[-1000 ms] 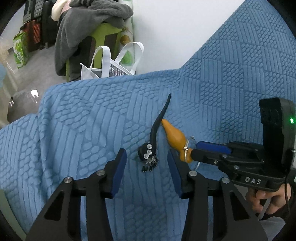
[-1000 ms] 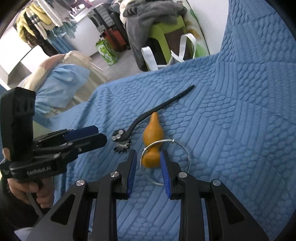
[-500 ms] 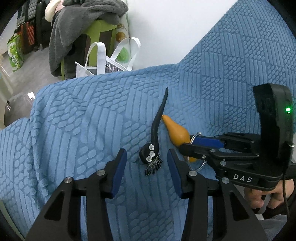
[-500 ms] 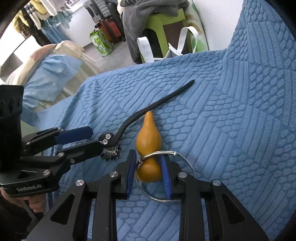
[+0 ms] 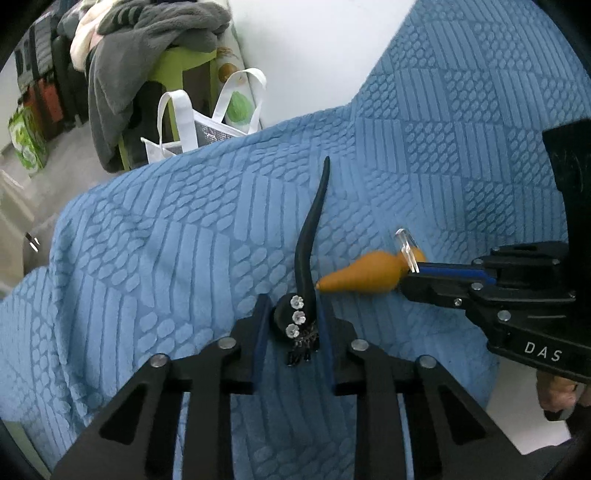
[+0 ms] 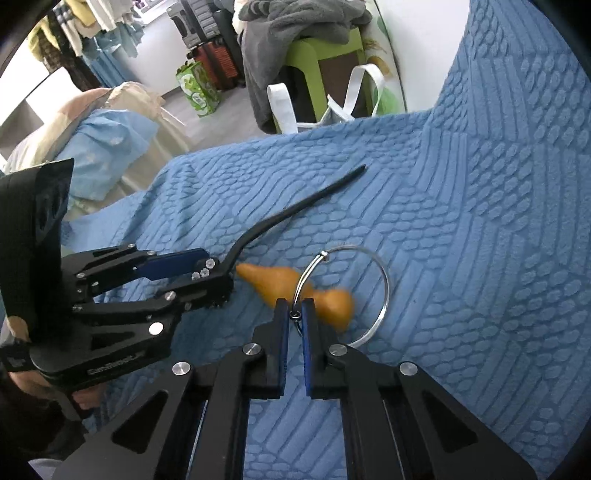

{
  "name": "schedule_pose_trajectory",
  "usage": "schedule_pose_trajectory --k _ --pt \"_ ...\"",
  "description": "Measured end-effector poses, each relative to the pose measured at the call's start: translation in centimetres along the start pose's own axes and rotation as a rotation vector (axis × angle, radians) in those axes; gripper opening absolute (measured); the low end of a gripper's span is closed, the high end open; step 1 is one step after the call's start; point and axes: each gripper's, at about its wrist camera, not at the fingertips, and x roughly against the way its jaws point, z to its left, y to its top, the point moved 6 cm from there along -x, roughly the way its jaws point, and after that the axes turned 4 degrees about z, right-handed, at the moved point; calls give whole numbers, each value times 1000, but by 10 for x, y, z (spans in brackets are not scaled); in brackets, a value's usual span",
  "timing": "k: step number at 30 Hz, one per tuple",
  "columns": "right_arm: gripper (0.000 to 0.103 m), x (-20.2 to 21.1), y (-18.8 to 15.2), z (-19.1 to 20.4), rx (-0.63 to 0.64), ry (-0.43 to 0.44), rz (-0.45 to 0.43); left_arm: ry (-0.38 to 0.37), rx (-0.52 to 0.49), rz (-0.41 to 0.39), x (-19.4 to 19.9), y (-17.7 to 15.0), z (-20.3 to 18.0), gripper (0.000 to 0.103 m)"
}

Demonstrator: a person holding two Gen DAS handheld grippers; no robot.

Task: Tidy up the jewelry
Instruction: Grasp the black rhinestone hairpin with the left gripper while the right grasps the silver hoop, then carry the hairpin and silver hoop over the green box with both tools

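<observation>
Lying on blue quilt (image 5: 155, 258) – black hairpin (image 5: 308, 251), stiff, light, head between closing left gripper (image 5: 291, 328), beside gourd pendant (image 6: 291, 286); right gripper (image 6: 294, 317) clamped on ring (image 6: 369, 291) – slippery

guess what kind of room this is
Probably a lived-in bedroom: a blue quilted bedspread covers the work surface, grey clothes are heaped on a green stool, and suitcases stand behind.

Black grippers, blue-padded fingers (image 5: 259, 332), silver screws, white "DAS" lettering.
</observation>
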Motion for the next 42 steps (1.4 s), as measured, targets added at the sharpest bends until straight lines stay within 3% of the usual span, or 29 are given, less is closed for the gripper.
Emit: schedule_pose_trajectory --k 3,14,30,42 --pt "3 -2 0 3 22 2 13 16 -10 -3 2 -2 0 25" --pt "3 22 3 10 31 -11 -54 -30 158 -83 39 -7 21 25" --pt "3 90 0 39 34 -42 -162 -3 221 -241 141 -21 15 24" --pt "3 147 9 90 104 -46 -261 32 306 -336 222 -41 28 24"
